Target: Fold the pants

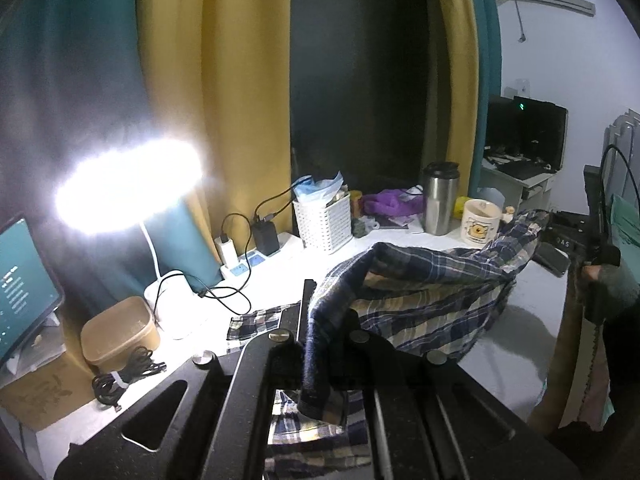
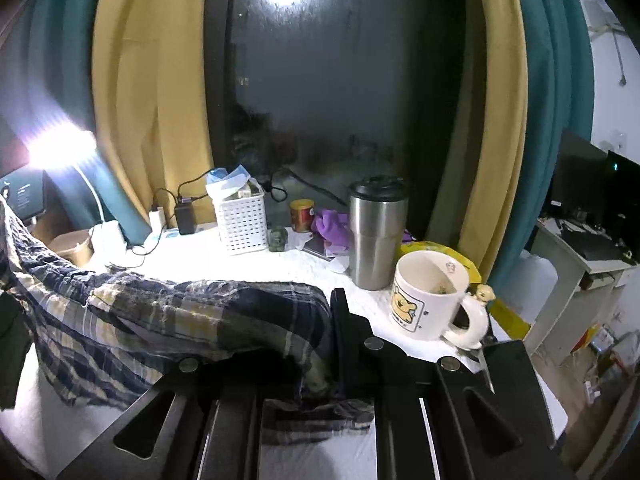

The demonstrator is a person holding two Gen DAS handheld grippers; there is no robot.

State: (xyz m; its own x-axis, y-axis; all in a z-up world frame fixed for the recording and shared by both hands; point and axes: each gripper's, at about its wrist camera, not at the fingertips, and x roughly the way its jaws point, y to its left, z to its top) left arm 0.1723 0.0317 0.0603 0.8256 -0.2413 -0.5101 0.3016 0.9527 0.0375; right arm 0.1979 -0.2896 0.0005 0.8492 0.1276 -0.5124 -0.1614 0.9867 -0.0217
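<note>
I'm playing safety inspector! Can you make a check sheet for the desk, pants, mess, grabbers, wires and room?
Surface: white table, brightly lit.
Job's things: plaid pants lifted, stretched between both grippers, part on the table.
Clutter: bear mug and steel tumbler close to the pants; white basket.
Grippers: left gripper and right gripper each shut on cloth.
Cables: black charger cables near the lamp.
Surroundings: yellow and teal curtains, dark window.

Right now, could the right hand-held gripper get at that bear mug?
Probably not yet: the right hand-held gripper is shut on the plaid pants. The bear mug stands close beside it, unobstructed, once it lets go.
</note>
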